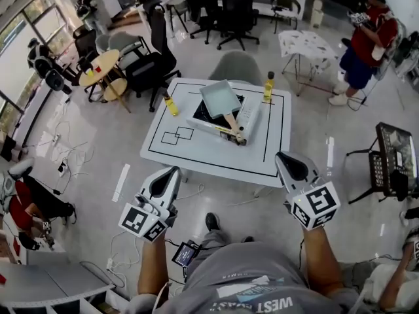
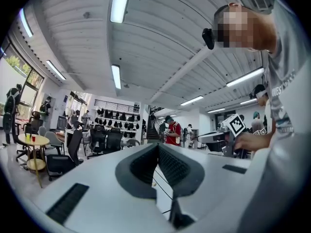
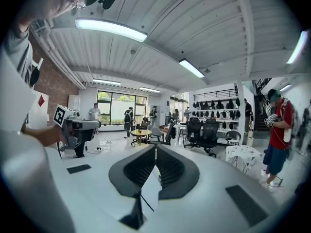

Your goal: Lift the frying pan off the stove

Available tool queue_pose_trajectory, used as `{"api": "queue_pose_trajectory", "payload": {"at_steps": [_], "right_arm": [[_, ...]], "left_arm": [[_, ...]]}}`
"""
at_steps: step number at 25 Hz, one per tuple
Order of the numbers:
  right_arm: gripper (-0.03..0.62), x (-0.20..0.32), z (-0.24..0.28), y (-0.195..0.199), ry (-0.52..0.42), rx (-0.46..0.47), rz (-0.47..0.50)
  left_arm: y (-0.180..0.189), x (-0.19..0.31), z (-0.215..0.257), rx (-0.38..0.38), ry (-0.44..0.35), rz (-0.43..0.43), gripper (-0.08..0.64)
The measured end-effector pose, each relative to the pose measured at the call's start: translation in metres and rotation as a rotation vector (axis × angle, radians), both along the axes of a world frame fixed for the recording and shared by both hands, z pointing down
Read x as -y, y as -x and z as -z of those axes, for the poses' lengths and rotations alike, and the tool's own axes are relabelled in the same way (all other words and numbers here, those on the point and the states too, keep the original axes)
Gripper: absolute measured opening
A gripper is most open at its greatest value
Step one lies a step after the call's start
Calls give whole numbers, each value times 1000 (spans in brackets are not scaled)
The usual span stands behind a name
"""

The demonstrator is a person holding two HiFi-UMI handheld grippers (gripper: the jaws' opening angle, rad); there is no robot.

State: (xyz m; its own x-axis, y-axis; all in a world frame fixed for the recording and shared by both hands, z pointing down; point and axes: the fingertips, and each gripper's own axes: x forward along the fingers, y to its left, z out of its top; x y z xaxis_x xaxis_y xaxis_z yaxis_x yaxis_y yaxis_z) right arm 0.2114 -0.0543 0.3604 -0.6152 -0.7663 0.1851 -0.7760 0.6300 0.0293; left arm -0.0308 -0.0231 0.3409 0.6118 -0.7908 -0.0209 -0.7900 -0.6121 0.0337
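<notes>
Standing on a glossy grey floor, a white square table point(image 1: 196, 150) fills the middle of the head view, marked with a black border line and two small outlined rectangles toward its 8 o'clock corner. On it sits a portable stove point(image 1: 249, 113), and the pale square frying pan point(image 1: 220, 98) rests on top of that, its wooden handle pointing to about 5 o'clock. Yellow bottles stand on the table at 9 o'clock point(image 1: 171, 104) and 1 o'clock point(image 1: 268, 87) of the stove. A grey chair point(image 1: 236, 66) is just behind the table at 12 o'clock. Black office chairs point(image 1: 154, 51) and a round wooden table point(image 1: 100, 66) lie at 10 o'clock, and a person in a red shirt point(image 1: 366, 41) is at 2 o'clock. The left gripper point(image 1: 175, 170) and right gripper point(image 1: 280, 156) hover short of the table's near edge, each with jaws closed together on nothing.
</notes>
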Motion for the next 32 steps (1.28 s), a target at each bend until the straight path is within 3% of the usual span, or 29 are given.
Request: {"api": "queue_pose_trajectory", "payload": {"at_steps": [17, 32], "right_arm": [[26, 86, -14, 50, 58, -19, -149], [47, 145, -37, 101, 140, -37, -196]], "left_arm": [[53, 124, -6, -21, 13, -157, -2], [115, 180, -16, -57, 17, -221, -2]]}}
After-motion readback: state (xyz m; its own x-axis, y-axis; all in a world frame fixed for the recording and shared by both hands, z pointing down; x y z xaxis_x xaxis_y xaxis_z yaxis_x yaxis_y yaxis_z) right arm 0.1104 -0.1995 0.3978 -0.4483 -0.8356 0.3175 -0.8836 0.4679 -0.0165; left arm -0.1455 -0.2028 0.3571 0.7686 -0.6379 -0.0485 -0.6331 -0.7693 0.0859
